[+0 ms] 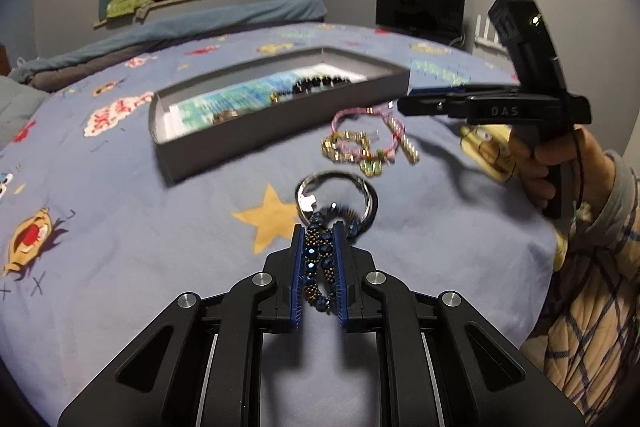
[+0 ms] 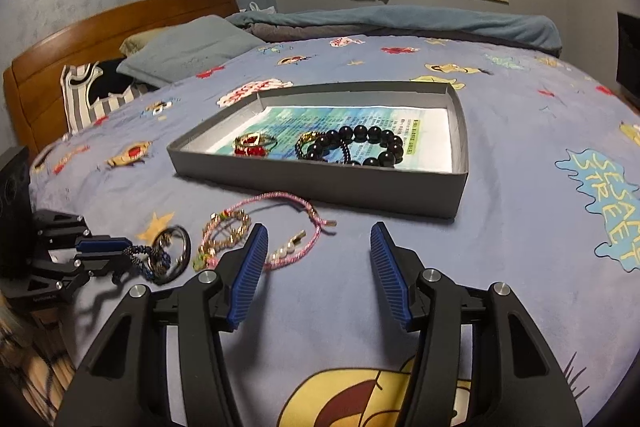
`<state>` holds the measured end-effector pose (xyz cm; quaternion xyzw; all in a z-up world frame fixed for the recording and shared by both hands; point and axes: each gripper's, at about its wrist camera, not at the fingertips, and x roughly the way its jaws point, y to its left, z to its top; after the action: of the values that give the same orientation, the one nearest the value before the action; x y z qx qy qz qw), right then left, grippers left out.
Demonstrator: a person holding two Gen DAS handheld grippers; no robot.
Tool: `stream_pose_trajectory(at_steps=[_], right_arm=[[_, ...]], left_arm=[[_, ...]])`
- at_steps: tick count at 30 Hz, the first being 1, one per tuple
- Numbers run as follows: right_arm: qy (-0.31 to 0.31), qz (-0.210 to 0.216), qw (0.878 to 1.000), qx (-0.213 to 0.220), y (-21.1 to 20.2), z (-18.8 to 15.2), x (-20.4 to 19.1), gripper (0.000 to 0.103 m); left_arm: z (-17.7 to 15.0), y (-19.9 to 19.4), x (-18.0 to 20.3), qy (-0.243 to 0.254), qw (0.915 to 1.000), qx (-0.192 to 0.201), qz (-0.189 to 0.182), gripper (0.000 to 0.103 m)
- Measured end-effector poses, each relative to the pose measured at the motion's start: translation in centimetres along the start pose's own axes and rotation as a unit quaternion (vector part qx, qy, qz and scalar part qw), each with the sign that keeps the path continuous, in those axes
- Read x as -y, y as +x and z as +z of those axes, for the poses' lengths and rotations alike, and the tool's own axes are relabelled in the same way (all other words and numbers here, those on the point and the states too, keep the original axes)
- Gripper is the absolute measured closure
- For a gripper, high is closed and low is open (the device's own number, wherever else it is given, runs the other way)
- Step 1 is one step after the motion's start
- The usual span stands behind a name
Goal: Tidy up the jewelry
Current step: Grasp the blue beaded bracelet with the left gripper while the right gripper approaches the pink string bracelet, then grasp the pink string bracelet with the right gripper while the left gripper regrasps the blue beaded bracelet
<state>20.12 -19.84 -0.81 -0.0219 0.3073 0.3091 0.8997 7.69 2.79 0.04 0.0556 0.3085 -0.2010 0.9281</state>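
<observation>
My left gripper (image 1: 319, 231) is shut on a blue beaded bracelet (image 1: 318, 259) low over the bed; it also shows in the right wrist view (image 2: 140, 255). A silver bangle (image 1: 338, 197) lies under the bracelet's far end. A pink cord bracelet (image 2: 288, 223), a gold and green charm bracelet (image 2: 222, 233) and a pearl piece (image 2: 282, 251) lie ahead on the sheet. The grey box (image 2: 320, 183) holds a black bead bracelet (image 2: 372, 143), a gold chain (image 2: 308, 141) and a red and gold piece (image 2: 252, 143). My right gripper (image 2: 320, 243) is open and empty, just in front of the box.
The blue cartoon bedsheet (image 2: 520, 227) covers the bed. Pillows (image 2: 188, 47) and a wooden headboard (image 2: 80, 43) are at the far left, a rolled blanket (image 2: 400, 21) at the back. A dark monitor (image 1: 420, 5) stands beyond the bed.
</observation>
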Motion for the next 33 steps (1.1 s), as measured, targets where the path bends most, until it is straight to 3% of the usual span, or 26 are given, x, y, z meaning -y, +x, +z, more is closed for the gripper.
stream_pose_trajectory(at_steps=[8,9,10,12,25,26,33], right_arm=[[0.005,0.007,0.999,-0.047,3.1,1.1,0.3,0.067],[0.003,0.006,0.999,-0.052,3.5,1.2,0.3,0.073],[0.002,0.006,0.998,-0.055,3.7,1.2,0.3,0.088],[-0.002,0.004,0.999,-0.052,3.8,1.2,0.1,0.099],[-0.018,0.022,0.999,0.043,-0.7,2.2,-0.8,0.100],[-0.017,0.025,0.998,0.048,-1.0,2.3,-0.9,0.100],[-0.010,0.035,0.996,0.086,-2.8,3.3,-0.9,0.100]], left_arm=[[0.7,-1.3,-1.3,-0.025,0.9991,0.032,0.013,0.089],[0.8,-1.4,-1.4,-0.030,0.9988,0.036,0.014,0.089],[0.8,-1.6,-1.5,-0.032,0.9986,0.039,0.016,0.089],[0.9,-1.9,-1.9,-0.040,0.9980,0.046,0.017,0.089],[2.1,-3.0,-4.0,-0.088,0.9913,0.093,0.028,0.089],[2.2,-2.9,-4.0,-0.089,0.9912,0.095,0.027,0.094],[3.3,-2.5,-4.1,-0.093,0.9892,0.110,0.028,0.097]])
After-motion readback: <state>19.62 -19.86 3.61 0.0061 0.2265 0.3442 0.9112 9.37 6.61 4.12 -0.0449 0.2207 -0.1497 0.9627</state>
